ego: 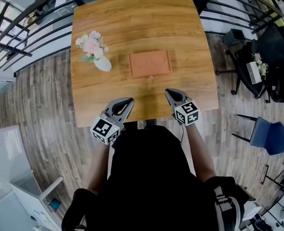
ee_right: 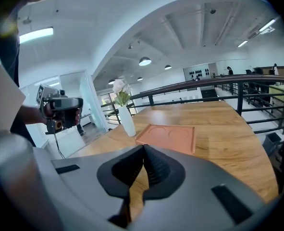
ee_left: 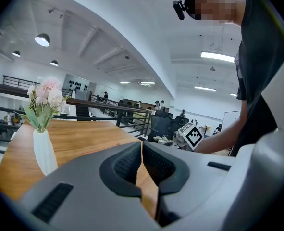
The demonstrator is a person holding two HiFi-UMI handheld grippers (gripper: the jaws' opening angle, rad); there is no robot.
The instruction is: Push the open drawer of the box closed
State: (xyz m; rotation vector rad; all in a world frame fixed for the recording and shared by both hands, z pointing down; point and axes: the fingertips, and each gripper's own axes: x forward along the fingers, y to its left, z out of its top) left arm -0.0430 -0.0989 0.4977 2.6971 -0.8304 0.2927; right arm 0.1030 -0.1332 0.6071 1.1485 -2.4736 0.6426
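A flat terracotta box point(ego: 150, 64) lies at the middle of the wooden table point(ego: 132, 23); the right gripper view shows the box point(ee_right: 168, 137) low, with two round hollows on top. I cannot make out a drawer on it. My left gripper point(ego: 130, 100) hovers over the table's near edge, left of the box and short of it, jaws shut and empty. My right gripper point(ego: 168, 91) hangs just right of the box's near side, also shut and empty. In its own view the left gripper point(ee_left: 142, 143) has its jaws touching at the tips; the right gripper point(ee_right: 143, 147) shows the same.
A white vase of pink flowers point(ego: 96, 52) stands left of the box, and the vase point(ee_left: 44, 150) is close in the left gripper view. Black railings point(ego: 31, 32) run round the table's far sides. A blue chair point(ego: 269, 134) and black office chairs point(ego: 257, 66) stand to the right.
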